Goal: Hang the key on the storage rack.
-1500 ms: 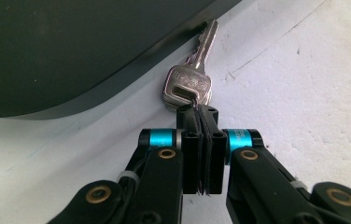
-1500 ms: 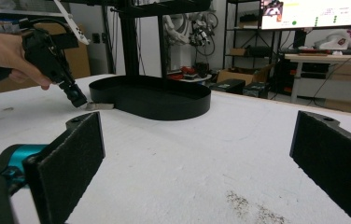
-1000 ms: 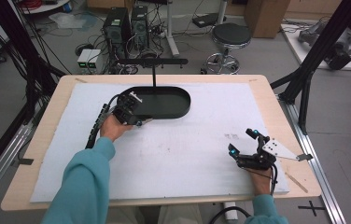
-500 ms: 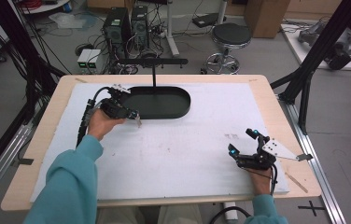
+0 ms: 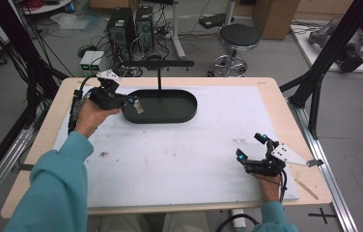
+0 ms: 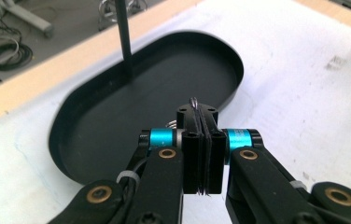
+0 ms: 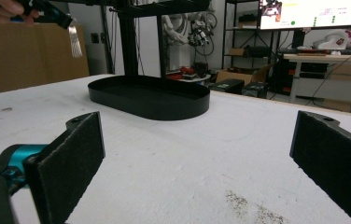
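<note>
A black oval tray (image 5: 189,113) carries a thin post (image 5: 159,79) with a crossbar (image 5: 158,64) on top. My left gripper (image 5: 133,100) hovers over the tray's left end, shut on the thin wire hook (image 6: 193,101) of a small silver strip (image 5: 138,107) that dangles below the jaws. The left gripper view has the pads (image 6: 215,154) pressed together above the tray (image 6: 232,56), with the post (image 6: 124,37) beyond. My right gripper (image 5: 251,146) rests on the white mat near the front right, open and empty. Its view looks across at the tray (image 7: 164,109) and the silver strip (image 7: 74,41).
A white mat (image 5: 194,159) covers most of the wooden table (image 5: 266,82). A small dirty smudge (image 5: 103,154) marks the mat at front left. Beyond the far edge stand computer towers (image 5: 131,24), cables and a stool (image 5: 237,38). Black frame legs (image 5: 314,87) rise at the right.
My left hand has lifted and drawn back to the left from the tray's edge, the silver strip hanging from its jaws. The right gripper has stayed put.
</note>
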A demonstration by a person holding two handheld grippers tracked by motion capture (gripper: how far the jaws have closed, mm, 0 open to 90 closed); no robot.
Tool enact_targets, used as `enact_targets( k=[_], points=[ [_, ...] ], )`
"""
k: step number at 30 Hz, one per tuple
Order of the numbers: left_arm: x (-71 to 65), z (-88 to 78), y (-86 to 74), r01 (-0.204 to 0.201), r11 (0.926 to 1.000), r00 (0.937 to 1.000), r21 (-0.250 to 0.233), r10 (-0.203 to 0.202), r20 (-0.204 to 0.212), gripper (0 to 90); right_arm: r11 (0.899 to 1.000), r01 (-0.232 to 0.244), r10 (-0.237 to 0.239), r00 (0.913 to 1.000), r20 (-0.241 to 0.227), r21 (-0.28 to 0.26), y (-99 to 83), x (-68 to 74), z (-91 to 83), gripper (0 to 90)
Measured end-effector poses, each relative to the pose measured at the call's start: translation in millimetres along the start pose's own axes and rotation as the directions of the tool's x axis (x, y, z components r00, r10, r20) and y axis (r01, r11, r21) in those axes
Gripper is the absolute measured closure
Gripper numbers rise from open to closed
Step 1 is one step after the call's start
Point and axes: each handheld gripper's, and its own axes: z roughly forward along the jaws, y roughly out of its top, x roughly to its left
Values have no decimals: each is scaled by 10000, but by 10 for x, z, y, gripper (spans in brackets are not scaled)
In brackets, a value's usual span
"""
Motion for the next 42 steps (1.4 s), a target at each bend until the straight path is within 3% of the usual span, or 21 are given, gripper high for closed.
enact_targets(
  k=[13,16,24,28,31,42],
  points=[
    [186,-148,345,-587,9977,9983,-327,587,-8,884,10000,-50,50,10000,-33,-39,-2,-1,3,22],
    [241,-147,412,-892,9951,9960,-435,892,-19,884,10000,-97,97,9999,-25,-9,-1,4,5,22],
    [402,-135,614,-1202,9924,9927,-270,1202,-2,884,10000,-77,77,10000,3,-10,0,-2,7,22],
    [483,-117,690,-1187,9929,9929,-103,1186,-71,885,10000,-52,52,10000,20,1,2,-5,10,22],
    [509,-98,701,-1074,9939,9942,-233,1072,-110,884,9999,-129,129,9999,1,49,1,2,8,22],
    [613,36,654,-818,9966,9963,135,822,-262,884,9999,-123,123,9999,12,11,0,3,12,23]
  ],
)
